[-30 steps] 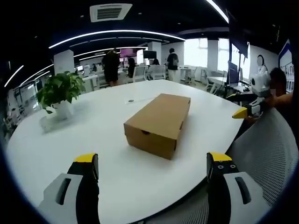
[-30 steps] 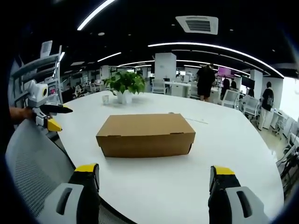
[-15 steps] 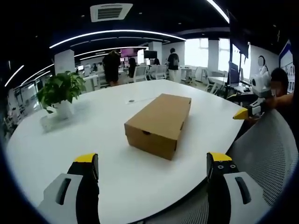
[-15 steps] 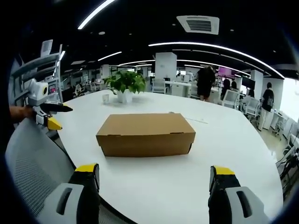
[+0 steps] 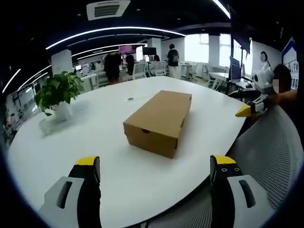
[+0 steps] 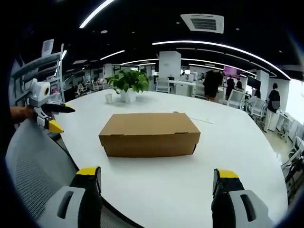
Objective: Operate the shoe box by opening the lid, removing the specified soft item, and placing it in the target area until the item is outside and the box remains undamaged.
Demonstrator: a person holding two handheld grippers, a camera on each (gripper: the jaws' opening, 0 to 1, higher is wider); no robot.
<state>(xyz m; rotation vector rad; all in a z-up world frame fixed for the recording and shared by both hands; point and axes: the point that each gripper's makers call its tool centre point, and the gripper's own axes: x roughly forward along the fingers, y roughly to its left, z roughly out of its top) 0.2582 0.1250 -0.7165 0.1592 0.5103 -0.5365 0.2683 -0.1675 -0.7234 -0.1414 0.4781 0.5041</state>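
in the left gripper view, a potted green leafy plant (image 5: 58, 94) stands at the far left of the round white surface (image 5: 95, 142). the left gripper (image 5: 155, 166) hangs above the near edge, its yellow-tipped jaws wide apart and holding nothing. near the middle of the surface lies the plain brown cardboard shoe box (image 5: 158, 122), long and rectangular, lid shut flat, with a small notch in its near end wall. at the right edge, beyond a grey mesh chair back (image 5: 270, 156), the right gripper (image 5: 244, 110) shows in a person's hand, likewise apart and empty. in the right gripper view the box sits broadside, clean-edged and undented.
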